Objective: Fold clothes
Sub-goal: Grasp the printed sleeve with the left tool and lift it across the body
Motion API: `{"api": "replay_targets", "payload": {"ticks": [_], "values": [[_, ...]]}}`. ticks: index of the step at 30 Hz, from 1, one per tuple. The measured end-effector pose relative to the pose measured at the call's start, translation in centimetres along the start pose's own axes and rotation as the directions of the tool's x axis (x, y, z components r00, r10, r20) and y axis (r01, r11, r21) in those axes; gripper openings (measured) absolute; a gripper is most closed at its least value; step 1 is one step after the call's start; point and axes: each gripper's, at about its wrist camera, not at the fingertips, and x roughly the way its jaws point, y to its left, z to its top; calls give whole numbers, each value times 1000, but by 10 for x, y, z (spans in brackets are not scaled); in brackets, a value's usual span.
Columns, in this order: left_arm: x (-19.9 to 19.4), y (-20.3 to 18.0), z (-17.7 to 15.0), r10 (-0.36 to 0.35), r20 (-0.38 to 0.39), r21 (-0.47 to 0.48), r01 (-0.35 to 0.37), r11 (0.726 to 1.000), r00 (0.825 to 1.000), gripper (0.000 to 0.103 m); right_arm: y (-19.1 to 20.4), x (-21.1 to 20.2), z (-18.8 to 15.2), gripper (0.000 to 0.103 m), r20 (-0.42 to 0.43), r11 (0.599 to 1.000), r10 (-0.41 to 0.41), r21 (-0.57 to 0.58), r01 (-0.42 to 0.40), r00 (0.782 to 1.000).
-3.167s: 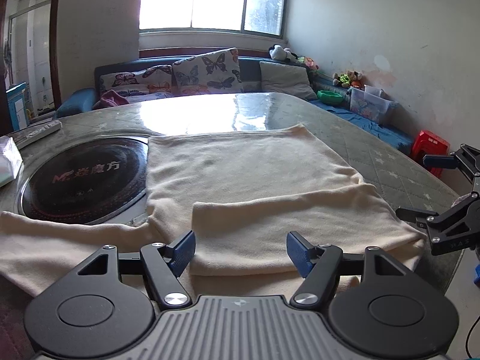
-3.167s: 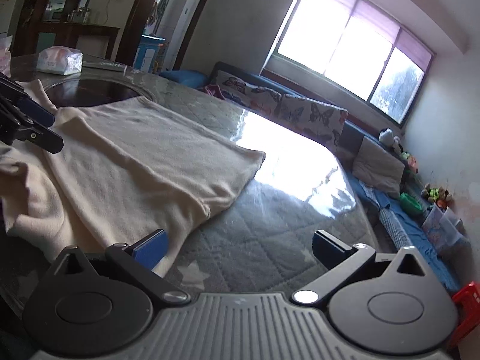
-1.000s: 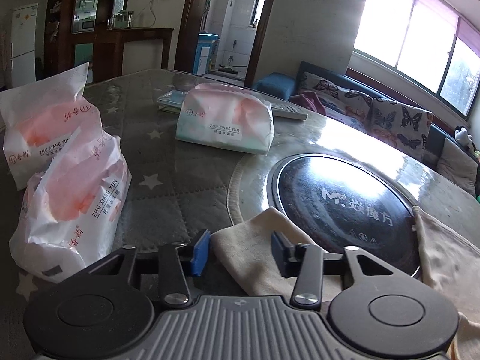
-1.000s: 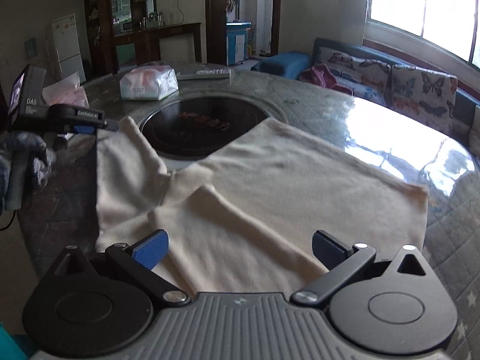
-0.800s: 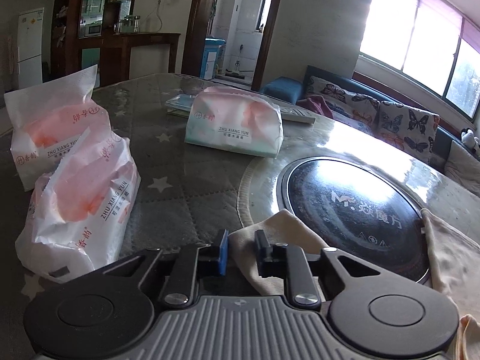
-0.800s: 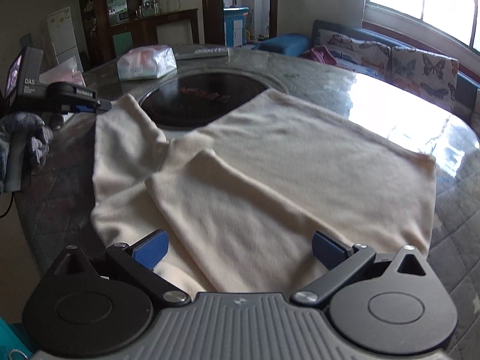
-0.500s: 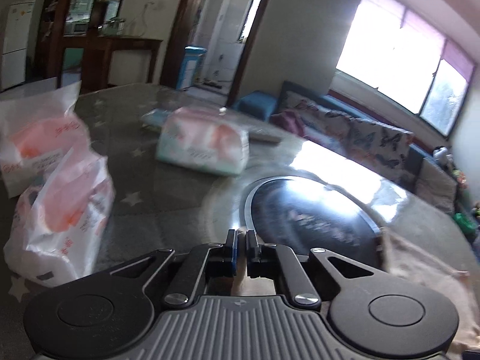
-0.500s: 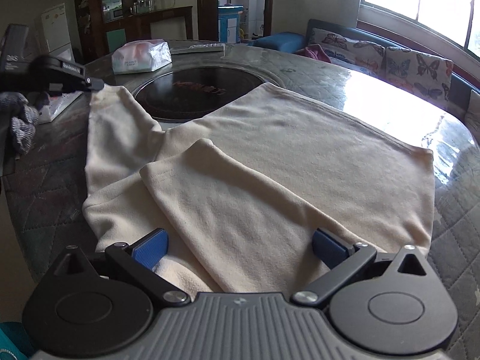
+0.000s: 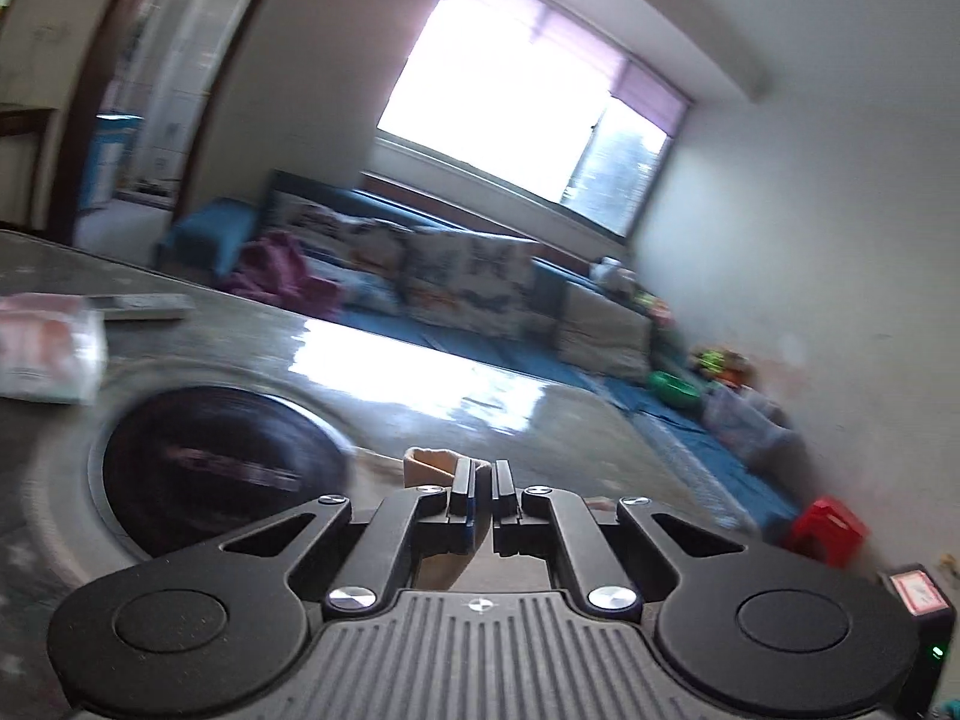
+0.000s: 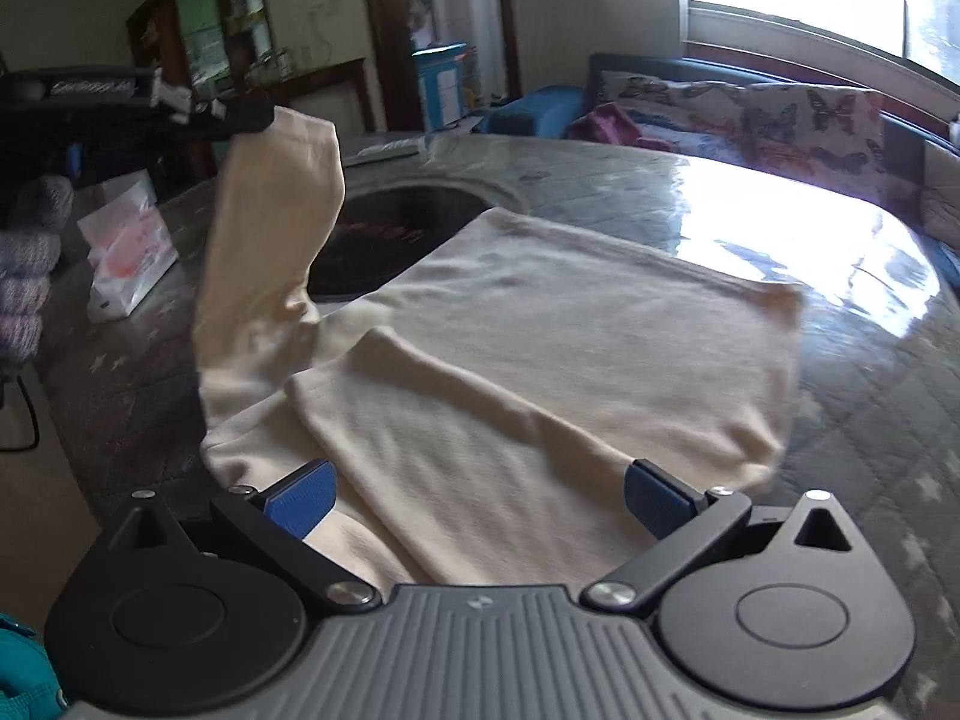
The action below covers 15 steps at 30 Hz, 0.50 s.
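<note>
left claw [image 9: 483, 474] clamped on cream sleeve [image 10: 273, 228] lifted above table [image 10: 870, 360]; right claw [image 10: 477, 495] wide open, empty

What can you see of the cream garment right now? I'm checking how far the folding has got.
The cream garment is a soft, fleecy-looking top spread flat on the round table, its far corner over the dark disc. One sleeve lies folded across the body. The other sleeve is lifted, its cuff pinched in the shut left gripper, hanging in a curve. The right gripper is open above the near edge.
</note>
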Motion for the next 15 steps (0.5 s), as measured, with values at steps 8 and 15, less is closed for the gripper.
{"api": "replay_targets", "payload": {"ticks": [8, 15], "values": [[38, -71, -33, -212, -139, 47, 221, 974, 967, 5, -49, -40, -25, 103, 38, 983, -120, 141, 114, 992], [68, -88, -78, -237, -306, 120, 284, 951, 922, 9, -73, -46, -41, 103, 34, 957, -166, 246, 152, 986]]}}
